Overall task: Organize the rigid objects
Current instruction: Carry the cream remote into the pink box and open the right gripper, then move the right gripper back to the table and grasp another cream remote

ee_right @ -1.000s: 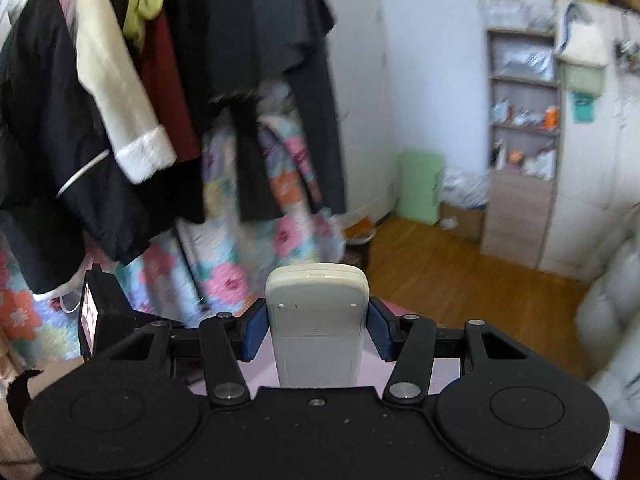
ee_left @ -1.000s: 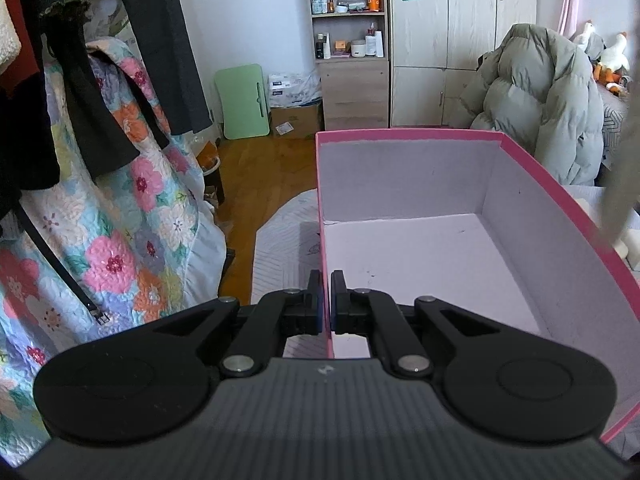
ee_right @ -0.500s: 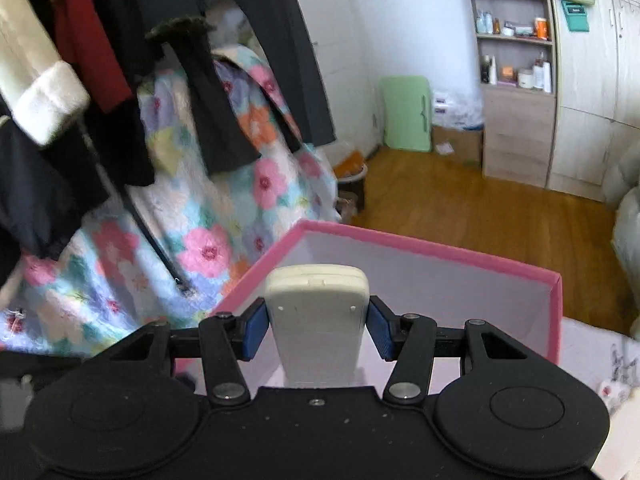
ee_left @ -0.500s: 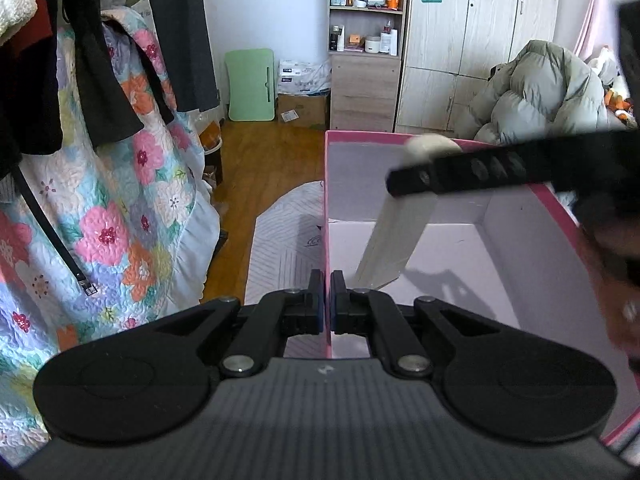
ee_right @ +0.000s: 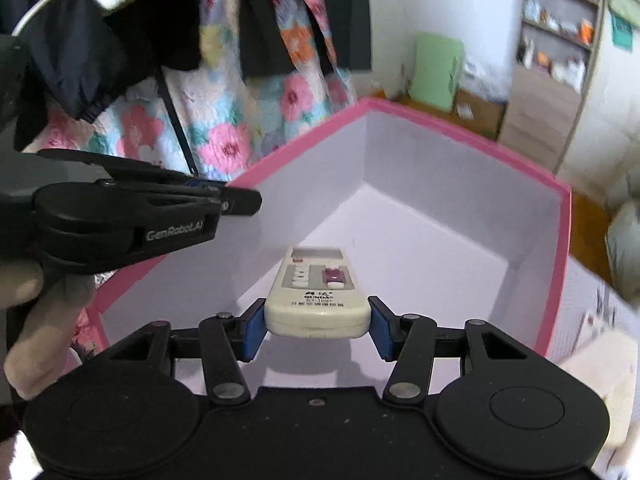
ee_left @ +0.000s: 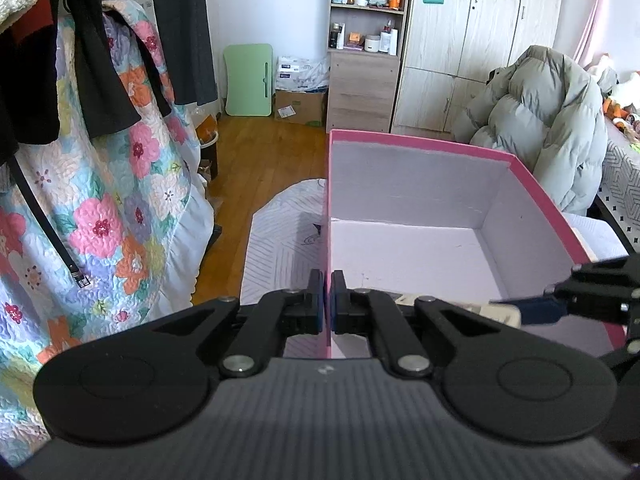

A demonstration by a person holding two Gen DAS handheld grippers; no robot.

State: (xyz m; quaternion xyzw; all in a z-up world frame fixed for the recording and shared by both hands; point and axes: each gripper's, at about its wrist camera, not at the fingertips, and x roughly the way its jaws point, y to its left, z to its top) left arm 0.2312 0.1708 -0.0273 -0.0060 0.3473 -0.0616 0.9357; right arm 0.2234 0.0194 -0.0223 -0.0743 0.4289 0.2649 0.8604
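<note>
The left gripper (ee_left: pixel 327 300) clamps its jaws on the pink box (ee_right: pixel 460 136) wall at 9 o'clock. The right gripper (ee_right: pixel 316 330) holds the remote (ee_right: pixel 316 292) inside; lower it flat before releasing.

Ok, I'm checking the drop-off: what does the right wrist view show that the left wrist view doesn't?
Only right wrist: the remote's buttons, its end between the right gripper's pads, inside the box. Only left wrist: the soft toys at far right; the remote is mostly hidden there. Both: the box, the left gripper shut on its wall, the floral quilt.
</note>
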